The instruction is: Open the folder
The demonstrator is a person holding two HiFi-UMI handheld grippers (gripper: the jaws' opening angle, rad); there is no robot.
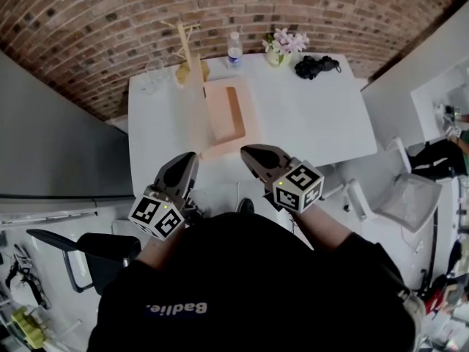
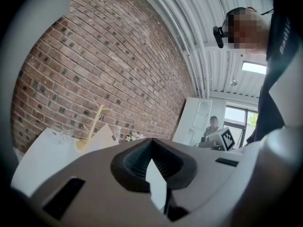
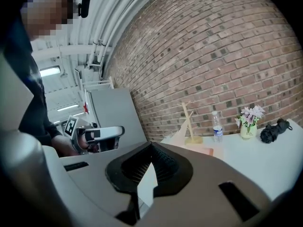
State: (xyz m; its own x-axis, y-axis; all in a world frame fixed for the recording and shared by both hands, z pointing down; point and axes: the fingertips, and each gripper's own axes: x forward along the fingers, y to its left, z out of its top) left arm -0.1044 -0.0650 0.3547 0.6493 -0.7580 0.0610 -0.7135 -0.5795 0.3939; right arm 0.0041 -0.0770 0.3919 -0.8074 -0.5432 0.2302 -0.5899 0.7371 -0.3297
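**Fig. Both grippers raised clear of the folder; head view with the two gripper views.**

- **White table** (image 1: 315, 123): carries the folder and everything else named below.
- **Folder** (image 1: 233, 116): salmon-coloured, lying flat near the middle of the table. A pale leaf seems to stand up along its left edge. Whether this leaf is the cover, and whether it has gone past upright, cannot be told.
- **Left gripper** (image 1: 190, 157): held on the person's side of the folder, apart from it and off the table. Its jaws are together with nothing between them.
- **Right gripper** (image 1: 248, 152): just beside the left one, also on the near side of the folder and not touching it. Its pads meet at the tip and it holds nothing.
- **Wooden stand** (image 1: 187, 50): just beyond the folder's far left corner.
- **Water bottle** (image 1: 234, 50): beyond the folder's far edge.
- **Flower vase** (image 1: 281, 48) and **black bundle** (image 1: 316, 66): beyond the folder and to its right.

**Hazards, as judged from this moment**
1. Neither claw restrains the raised leaf. If it stands short of its balance point, it could fall back and close the folder.
2. If the leaf drops outward instead, or is pushed hard, it could strike the wooden stand, which looks light and top-heavy.
3. Coming back with the claws closed gives no grip on a thin edge. The folder would more likely slide towards the bottle than open.
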